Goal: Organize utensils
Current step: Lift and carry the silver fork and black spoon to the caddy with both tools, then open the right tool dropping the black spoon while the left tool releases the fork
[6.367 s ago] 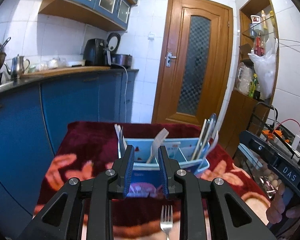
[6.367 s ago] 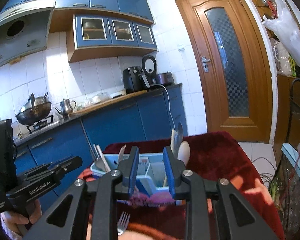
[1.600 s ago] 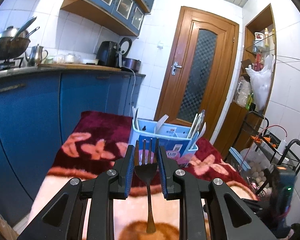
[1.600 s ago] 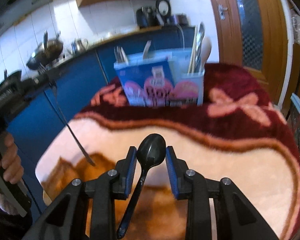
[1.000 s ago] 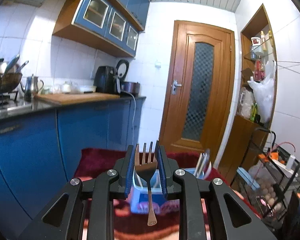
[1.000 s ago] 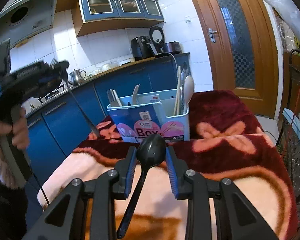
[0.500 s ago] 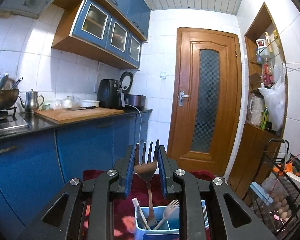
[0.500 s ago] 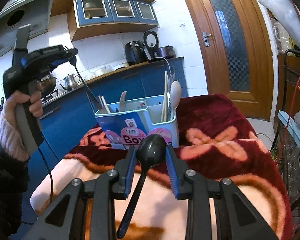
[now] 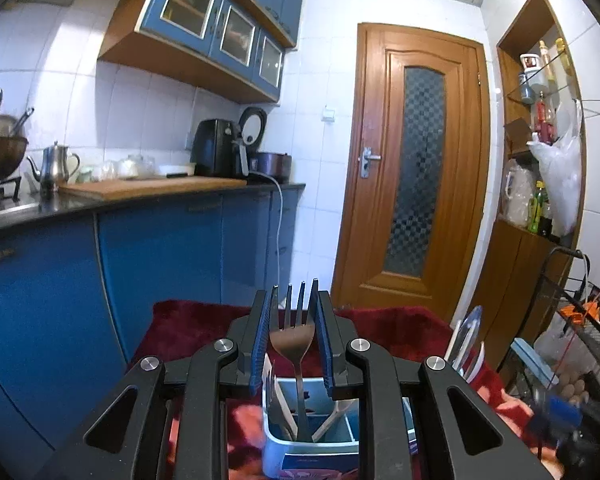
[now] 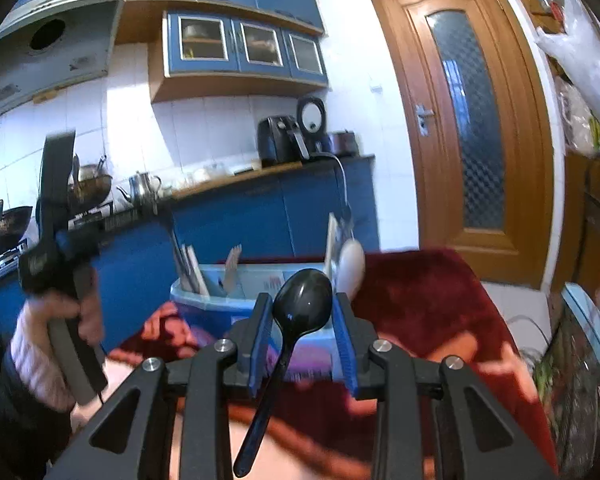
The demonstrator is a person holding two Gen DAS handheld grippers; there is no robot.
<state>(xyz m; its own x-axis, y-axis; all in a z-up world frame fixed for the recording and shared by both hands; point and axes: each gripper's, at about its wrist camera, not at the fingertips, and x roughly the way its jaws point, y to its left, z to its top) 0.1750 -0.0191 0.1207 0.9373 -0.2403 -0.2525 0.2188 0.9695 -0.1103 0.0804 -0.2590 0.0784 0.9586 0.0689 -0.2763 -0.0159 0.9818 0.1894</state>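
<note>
My left gripper [image 9: 293, 300] is shut on a metal fork [image 9: 294, 338], tines up. The fork's handle hangs down into the left compartment of the light blue utensil box [image 9: 278, 446] directly below. My right gripper [image 10: 302, 306] is shut on a black plastic spoon [image 10: 300, 308], bowl up, handle hanging toward me. It hovers just in front of the utensil box [image 10: 204, 302], which holds several utensils. The left gripper [image 10: 56, 240] also shows in the right wrist view, blurred, held in a hand at the left.
The box stands on a table covered by a red and pink flowered cloth [image 10: 428, 292]. Blue kitchen cabinets [image 9: 160, 252] run along the left. A wooden door [image 9: 416, 176] is behind. A wire rack [image 9: 580, 320] stands at the right.
My left gripper has come down over the box, and the fork's handle is now deeper in the left compartment. My right gripper has moved closer to the box with the spoon.
</note>
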